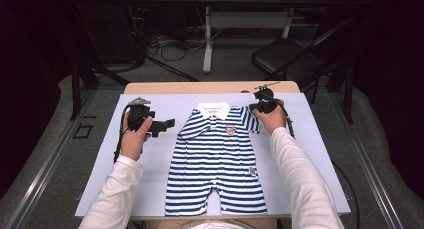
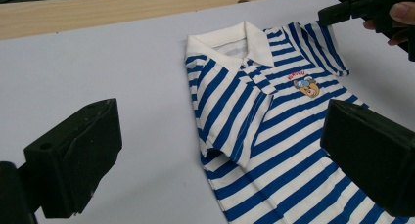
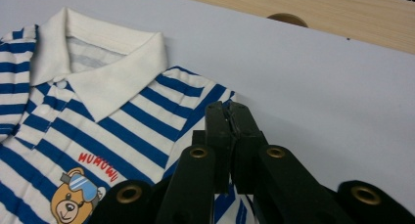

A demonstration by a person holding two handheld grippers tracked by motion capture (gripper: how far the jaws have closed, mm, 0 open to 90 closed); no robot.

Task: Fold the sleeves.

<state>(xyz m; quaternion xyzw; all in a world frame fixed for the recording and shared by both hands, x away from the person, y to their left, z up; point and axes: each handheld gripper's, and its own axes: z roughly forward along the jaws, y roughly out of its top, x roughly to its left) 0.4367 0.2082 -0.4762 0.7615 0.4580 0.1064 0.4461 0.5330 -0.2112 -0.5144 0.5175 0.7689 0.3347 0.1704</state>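
A blue-and-white striped baby romper [image 1: 215,159] with a white collar [image 1: 213,109] and a bear badge [image 2: 307,86] lies flat on a pale board [image 1: 310,154]. My left gripper [image 1: 167,126] hovers just left of the romper's near sleeve, jaws wide open with nothing between them; in the left gripper view [image 2: 220,136] the folded sleeve [image 2: 235,121] lies ahead of the jaws. My right gripper [image 1: 257,108] is at the other sleeve [image 3: 195,97]; its jaws [image 3: 229,111] are shut together on that sleeve's outer edge.
The board rests on a wooden table [image 1: 210,87] with a round hole [image 3: 287,19] near its far edge. Beyond the table are a black chair [image 1: 285,59], a white desk leg [image 1: 207,39] and floor cables [image 1: 165,44]. Bare board lies on both sides of the romper.
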